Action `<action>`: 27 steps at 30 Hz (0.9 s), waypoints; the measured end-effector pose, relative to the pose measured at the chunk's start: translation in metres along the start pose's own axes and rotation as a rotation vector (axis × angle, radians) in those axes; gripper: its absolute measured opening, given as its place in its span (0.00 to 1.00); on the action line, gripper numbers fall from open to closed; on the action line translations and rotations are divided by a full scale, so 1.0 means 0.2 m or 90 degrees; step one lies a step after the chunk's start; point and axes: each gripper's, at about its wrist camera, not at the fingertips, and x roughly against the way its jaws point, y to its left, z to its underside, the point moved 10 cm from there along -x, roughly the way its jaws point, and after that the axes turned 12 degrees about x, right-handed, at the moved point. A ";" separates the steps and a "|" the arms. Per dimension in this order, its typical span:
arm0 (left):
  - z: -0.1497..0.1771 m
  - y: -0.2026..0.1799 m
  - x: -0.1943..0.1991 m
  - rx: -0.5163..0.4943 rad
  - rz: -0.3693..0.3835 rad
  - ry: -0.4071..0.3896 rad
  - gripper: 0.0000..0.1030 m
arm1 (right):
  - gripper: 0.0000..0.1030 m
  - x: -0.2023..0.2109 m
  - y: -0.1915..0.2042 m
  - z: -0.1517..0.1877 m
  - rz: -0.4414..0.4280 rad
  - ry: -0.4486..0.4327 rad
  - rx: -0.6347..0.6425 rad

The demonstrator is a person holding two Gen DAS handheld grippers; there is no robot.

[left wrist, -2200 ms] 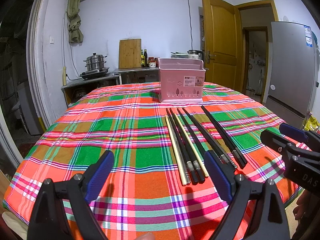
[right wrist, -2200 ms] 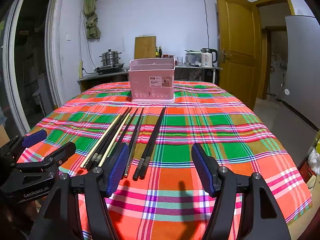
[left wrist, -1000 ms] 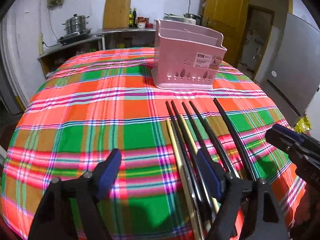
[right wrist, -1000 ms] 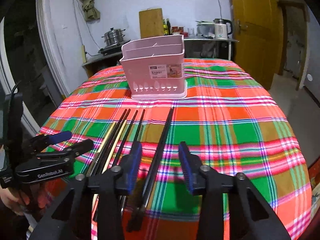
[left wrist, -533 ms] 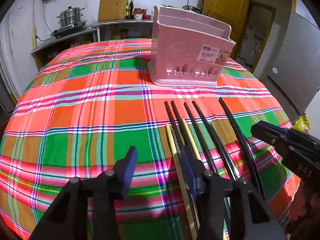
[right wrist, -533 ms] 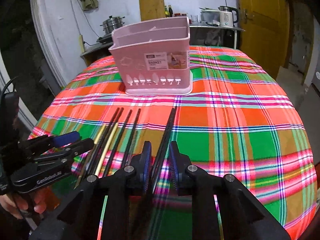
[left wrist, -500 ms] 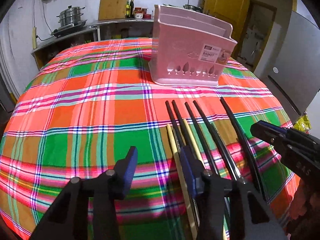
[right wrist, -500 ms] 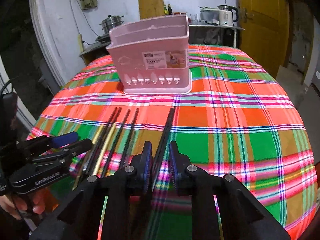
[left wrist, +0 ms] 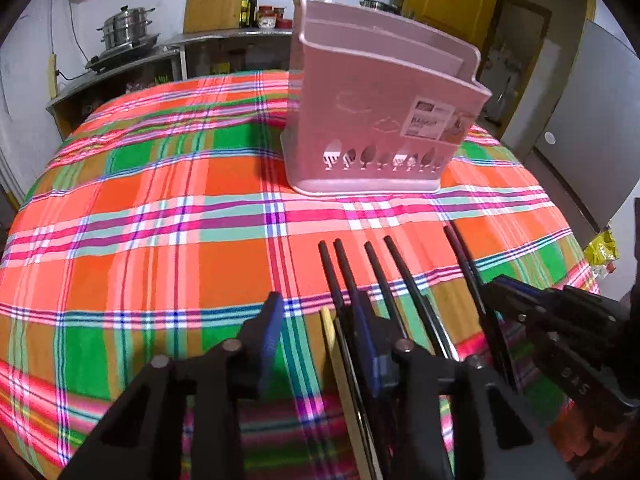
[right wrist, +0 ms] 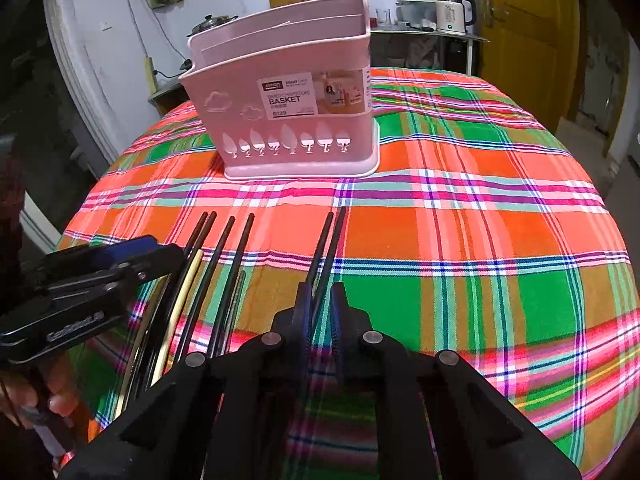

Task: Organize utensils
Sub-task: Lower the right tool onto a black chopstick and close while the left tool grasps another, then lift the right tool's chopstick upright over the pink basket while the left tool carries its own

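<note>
1. Right wrist view: right tongs [right wrist: 320,312] have just been closing and now pinch the rightmost black chopstick pair [right wrist: 328,248] lying on the bench [right wrist: 480,240].
2. Left tongs [left wrist: 316,332], also closing, straddle a pale chopstick [left wrist: 329,330] with a gap; nothing gripped.
3. Step: pickup. Next, probably lift and carry to the pink basket [right wrist: 288,120] beyond the tips.

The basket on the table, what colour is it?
Pale pink, with tree-shaped cutouts along its base; the basket shows best in the right wrist view.
</note>
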 end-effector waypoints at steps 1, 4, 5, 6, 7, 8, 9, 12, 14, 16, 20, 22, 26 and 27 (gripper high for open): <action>-0.01 0.00 -0.01 -0.001 0.000 0.000 0.32 | 0.09 0.00 0.00 0.00 -0.001 0.001 -0.002; -0.02 -0.01 -0.03 -0.015 -0.007 -0.001 0.26 | 0.08 -0.01 -0.02 0.00 0.002 0.004 -0.002; -0.02 -0.02 -0.04 -0.018 -0.009 -0.001 0.25 | 0.08 -0.01 -0.02 0.00 0.003 0.004 -0.003; -0.02 -0.02 -0.04 -0.022 -0.013 -0.002 0.22 | 0.08 -0.01 -0.03 -0.01 0.004 0.005 -0.003; -0.02 -0.02 -0.04 -0.024 -0.014 -0.001 0.20 | 0.08 -0.02 -0.04 0.00 0.005 0.005 -0.005; -0.02 -0.03 -0.05 -0.027 -0.013 0.000 0.19 | 0.08 -0.02 -0.04 0.00 0.005 0.006 -0.007; -0.03 -0.03 -0.05 -0.030 -0.013 0.001 0.16 | 0.08 -0.02 -0.05 0.00 0.006 0.006 -0.007; -0.02 -0.06 -0.05 -0.040 -0.008 0.006 0.12 | 0.07 -0.02 -0.06 0.00 0.012 0.010 -0.007; -0.01 -0.07 -0.05 -0.046 -0.007 0.010 0.12 | 0.07 -0.02 -0.06 0.00 0.012 0.012 -0.008; -0.02 -0.09 -0.06 -0.056 -0.007 0.016 0.12 | 0.07 -0.02 -0.06 0.00 0.013 0.015 -0.008; -0.03 -0.09 -0.07 -0.056 -0.006 0.029 0.08 | 0.07 -0.02 -0.06 0.00 0.016 0.018 -0.006; -0.03 -0.10 -0.07 -0.054 0.002 0.033 0.08 | 0.07 -0.02 -0.06 0.00 0.015 0.018 -0.008; -0.06 -0.12 -0.04 -0.048 0.016 0.028 0.07 | 0.06 -0.01 -0.06 0.00 0.007 0.014 -0.012; -0.07 -0.12 -0.02 -0.047 0.021 0.023 0.07 | 0.06 0.00 -0.07 0.00 0.005 0.011 -0.014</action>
